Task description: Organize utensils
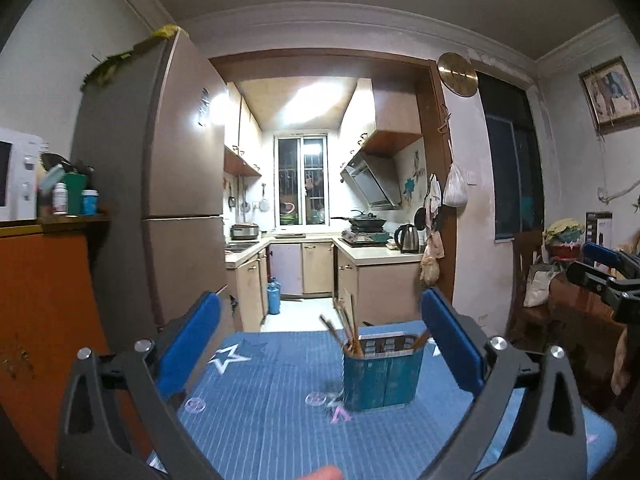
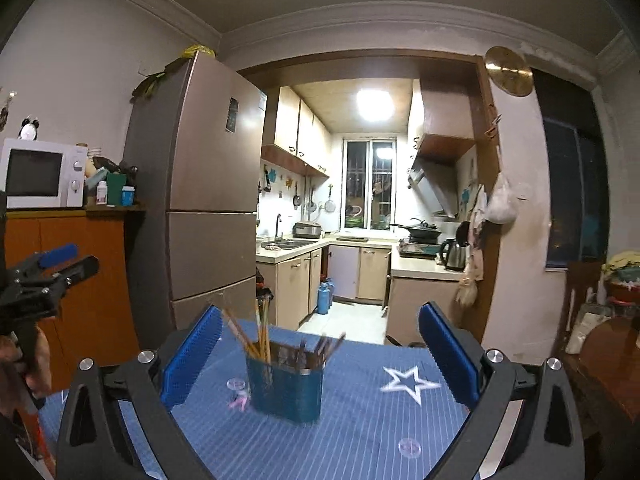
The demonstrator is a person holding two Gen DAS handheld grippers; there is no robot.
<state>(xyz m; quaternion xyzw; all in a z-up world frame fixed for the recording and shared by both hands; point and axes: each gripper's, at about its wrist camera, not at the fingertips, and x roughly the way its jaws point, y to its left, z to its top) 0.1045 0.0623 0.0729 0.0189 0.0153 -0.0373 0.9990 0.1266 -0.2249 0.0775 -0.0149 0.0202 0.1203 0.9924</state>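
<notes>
A teal utensil holder (image 1: 382, 374) stands on the blue star-patterned tablecloth (image 1: 280, 432). Several wooden chopsticks (image 1: 348, 330) stick out of its left side. In the right wrist view the holder (image 2: 285, 390) stands left of centre with its chopsticks (image 2: 256, 336) leaning up and left. My left gripper (image 1: 320, 344) is open and empty, above the table in front of the holder. My right gripper (image 2: 320, 346) is open and empty, also short of the holder. Each gripper shows at the edge of the other's view, the left one (image 2: 60, 264) and the right one (image 1: 600, 268).
Clear suction cups (image 1: 194, 405) lie on the cloth, one also near the front in the right wrist view (image 2: 409, 447). A tall fridge (image 2: 208, 200) and an orange cabinet with a microwave (image 2: 40, 174) stand left. A dark wooden chair (image 1: 568, 312) stands right. The kitchen lies beyond.
</notes>
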